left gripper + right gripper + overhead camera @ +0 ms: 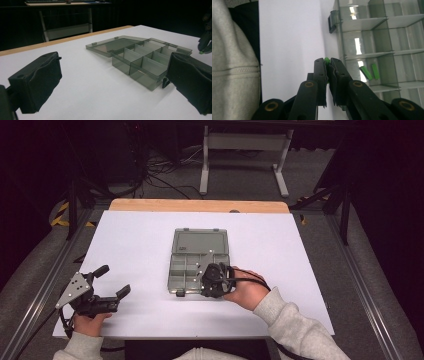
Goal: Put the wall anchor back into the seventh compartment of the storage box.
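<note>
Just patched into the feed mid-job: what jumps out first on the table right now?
The open smoky compartment box in the middle of the white table, its lid flat behind it. The right hand-held gripper at its near right corner is shut on a small green piece; two more green pieces lie in one compartment. The left hand-held gripper rests open, near left.

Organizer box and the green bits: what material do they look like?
Organizer box: likely moulded hard plastic, smoky grey and see-through; dividers and white tabletop show through its glossy walls. Green pieces in one compartment: probably plastic, opaque, bright, matte; too small to be sure. The right gripper pinches another.
</note>
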Tool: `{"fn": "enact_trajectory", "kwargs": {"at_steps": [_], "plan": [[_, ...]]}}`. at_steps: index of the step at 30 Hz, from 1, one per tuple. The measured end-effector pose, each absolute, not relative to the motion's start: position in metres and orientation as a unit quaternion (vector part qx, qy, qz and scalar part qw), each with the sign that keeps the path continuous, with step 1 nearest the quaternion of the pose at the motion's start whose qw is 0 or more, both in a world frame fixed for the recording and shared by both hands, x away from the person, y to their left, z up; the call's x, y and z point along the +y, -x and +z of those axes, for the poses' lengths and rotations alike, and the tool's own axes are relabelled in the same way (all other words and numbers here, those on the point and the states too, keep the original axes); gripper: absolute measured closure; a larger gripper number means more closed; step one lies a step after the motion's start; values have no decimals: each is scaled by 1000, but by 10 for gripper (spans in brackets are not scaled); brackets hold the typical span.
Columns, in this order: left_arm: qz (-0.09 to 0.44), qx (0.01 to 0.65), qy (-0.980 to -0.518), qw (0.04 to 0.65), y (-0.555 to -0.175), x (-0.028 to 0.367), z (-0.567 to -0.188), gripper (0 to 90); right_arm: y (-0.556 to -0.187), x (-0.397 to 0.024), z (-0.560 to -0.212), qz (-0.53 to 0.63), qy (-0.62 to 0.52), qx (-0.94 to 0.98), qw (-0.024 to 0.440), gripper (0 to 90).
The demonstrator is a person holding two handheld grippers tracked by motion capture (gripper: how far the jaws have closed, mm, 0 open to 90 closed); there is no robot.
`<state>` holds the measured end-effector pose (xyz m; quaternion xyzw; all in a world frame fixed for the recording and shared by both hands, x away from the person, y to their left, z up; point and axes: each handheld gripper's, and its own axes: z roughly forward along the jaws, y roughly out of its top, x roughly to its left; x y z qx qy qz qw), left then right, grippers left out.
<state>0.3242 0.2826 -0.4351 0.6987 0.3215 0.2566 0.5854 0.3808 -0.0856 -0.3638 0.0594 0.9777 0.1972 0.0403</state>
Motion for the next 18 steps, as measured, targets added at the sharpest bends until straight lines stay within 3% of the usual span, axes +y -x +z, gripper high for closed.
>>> {"fn": "enact_trajectory", "kwargs": {"at_steps": [18], "plan": [[254, 323, -699, 585, -325, 283, -435, 6, -415, -86, -357, 220, -91, 969, 61, 839]]}}
